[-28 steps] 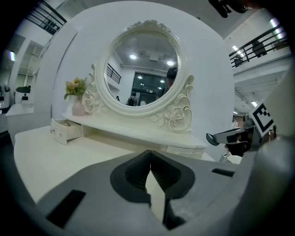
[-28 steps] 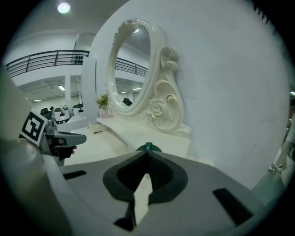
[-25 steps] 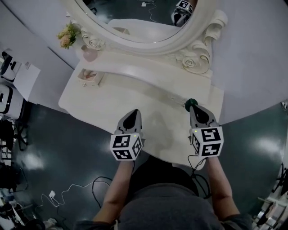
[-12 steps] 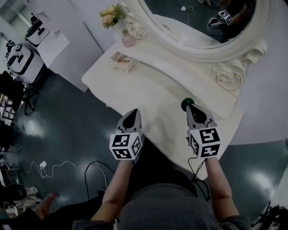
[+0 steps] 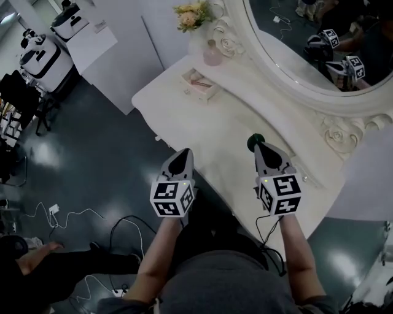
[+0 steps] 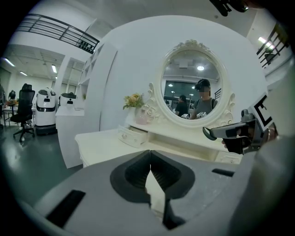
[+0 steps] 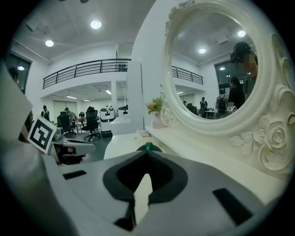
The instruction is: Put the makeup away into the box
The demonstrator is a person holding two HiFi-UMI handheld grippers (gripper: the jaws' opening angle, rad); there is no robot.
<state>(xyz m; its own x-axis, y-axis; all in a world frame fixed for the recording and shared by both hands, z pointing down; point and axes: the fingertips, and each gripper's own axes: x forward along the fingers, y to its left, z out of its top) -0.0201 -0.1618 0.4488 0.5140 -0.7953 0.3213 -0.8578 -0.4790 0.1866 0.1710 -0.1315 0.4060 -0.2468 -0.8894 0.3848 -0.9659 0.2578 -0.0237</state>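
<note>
My right gripper (image 5: 259, 147) is shut on a small dark green round makeup item (image 5: 253, 142), held above the white dressing table (image 5: 215, 132). The item shows as a green edge (image 7: 147, 147) just past the closed jaws in the right gripper view, and as a dark disc (image 6: 209, 133) in the left gripper view. My left gripper (image 5: 182, 152) is shut with nothing in it, over the table's front edge. The small open box (image 5: 199, 84) sits at the table's far left end, well ahead of both grippers, and also shows as the box (image 6: 131, 136).
An oval mirror (image 5: 319, 55) with a carved frame backs the table. Flowers (image 5: 191, 13) and a pink bottle (image 5: 212, 55) stand beside the box. White machines (image 5: 40, 52), a black chair (image 5: 18, 98) and cables (image 5: 67, 214) are on the dark floor to the left.
Both grippers have swung left along the table's front, and the box end of the table has come closer. The green item has stayed in the right jaws.
</note>
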